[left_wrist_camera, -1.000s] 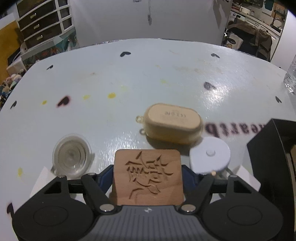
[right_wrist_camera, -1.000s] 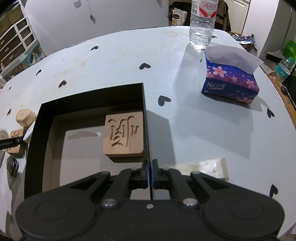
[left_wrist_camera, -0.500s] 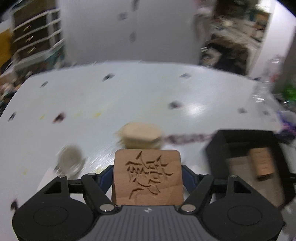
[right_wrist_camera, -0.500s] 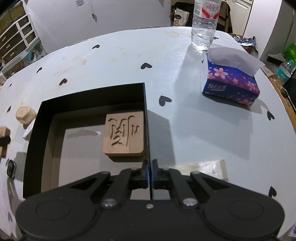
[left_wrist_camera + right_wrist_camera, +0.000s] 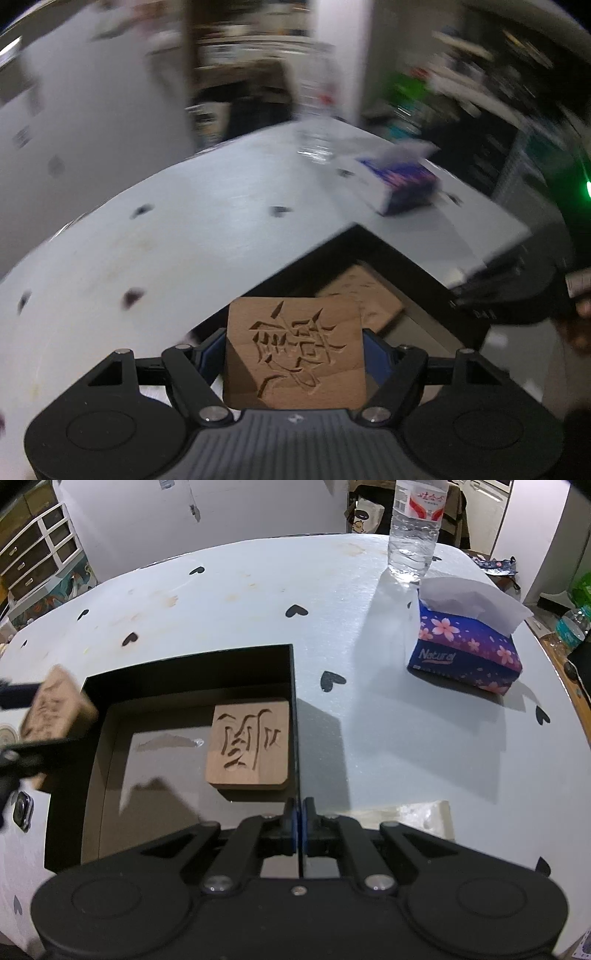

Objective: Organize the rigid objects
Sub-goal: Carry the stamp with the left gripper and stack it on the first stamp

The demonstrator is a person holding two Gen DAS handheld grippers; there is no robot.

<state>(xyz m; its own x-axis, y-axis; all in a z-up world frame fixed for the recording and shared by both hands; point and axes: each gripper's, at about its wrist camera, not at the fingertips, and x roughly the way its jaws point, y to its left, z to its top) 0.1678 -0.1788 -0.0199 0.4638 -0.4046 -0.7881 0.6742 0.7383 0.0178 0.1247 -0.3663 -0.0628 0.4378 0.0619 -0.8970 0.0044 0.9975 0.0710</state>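
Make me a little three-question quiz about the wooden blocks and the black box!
1. True or false: the left tool grips a carved wooden block.
2. How many carved blocks already lie inside the black box?
3. What is the right tool pinching? A) the box wall B) the tissue box C) the water bottle

Key: 1 true; 2 one, the block in the box; 3 A.

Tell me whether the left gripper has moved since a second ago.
Yes. In the right wrist view the left gripper, holding a carved wooden block, now overlaps the black box edge.
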